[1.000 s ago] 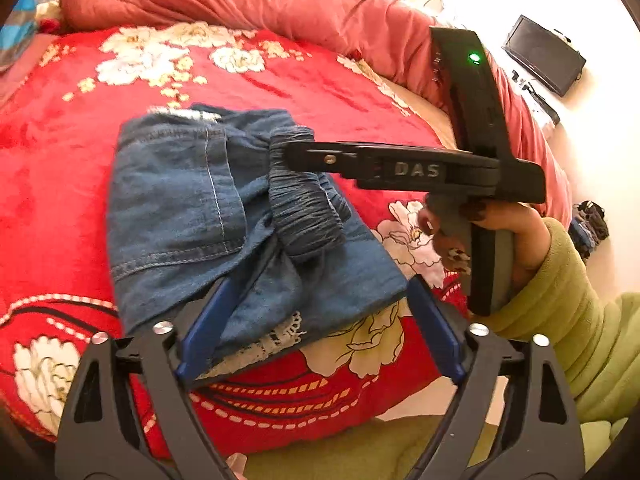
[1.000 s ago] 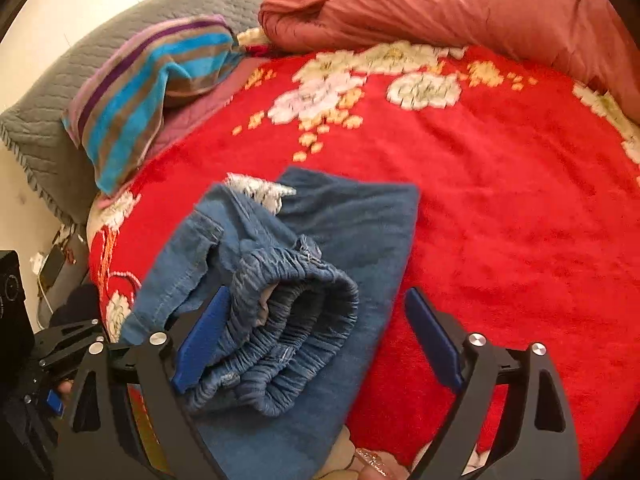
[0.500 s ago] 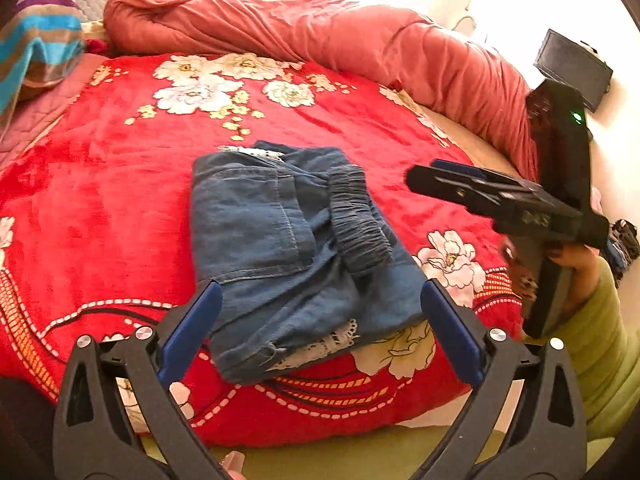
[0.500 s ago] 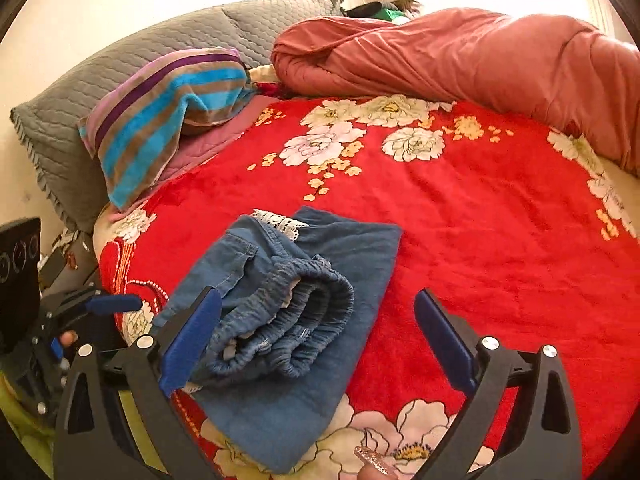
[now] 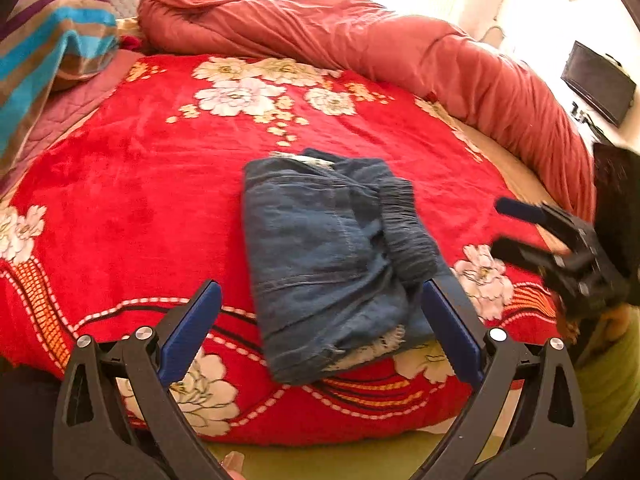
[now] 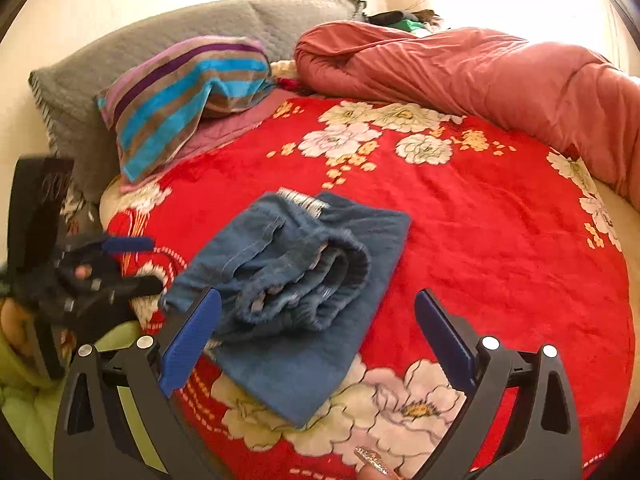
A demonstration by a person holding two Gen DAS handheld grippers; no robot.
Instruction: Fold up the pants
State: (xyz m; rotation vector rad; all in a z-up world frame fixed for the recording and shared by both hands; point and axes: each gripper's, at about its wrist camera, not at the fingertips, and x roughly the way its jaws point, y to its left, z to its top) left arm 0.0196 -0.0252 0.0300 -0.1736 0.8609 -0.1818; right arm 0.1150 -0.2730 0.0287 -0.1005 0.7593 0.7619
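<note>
The pants [image 5: 332, 256] lie folded in a compact bundle on the near part of the red blanket [image 5: 132, 200]. The left gripper [image 5: 320, 332] and right gripper [image 6: 316, 340] both gape wide, holding nothing (folding looks finished). Next, perhaps tidy the elastic waistband [image 6: 344, 276].

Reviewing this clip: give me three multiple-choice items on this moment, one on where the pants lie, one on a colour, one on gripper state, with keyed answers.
1. Where are the folded pants?
A. On the red floral blanket
B. On the grey pillow
C. On the floor

2. What colour are the pants?
A. Black
B. Blue denim
C. Green

3. What state is the left hand-held gripper in?
A. Shut on the pants
B. Shut on the blanket
C. Open, holding nothing

Answers: 1 A, they lie on the blanket near its front edge. 2 B, denim seams show. 3 C, its fingers are spread wide with nothing held.
</note>
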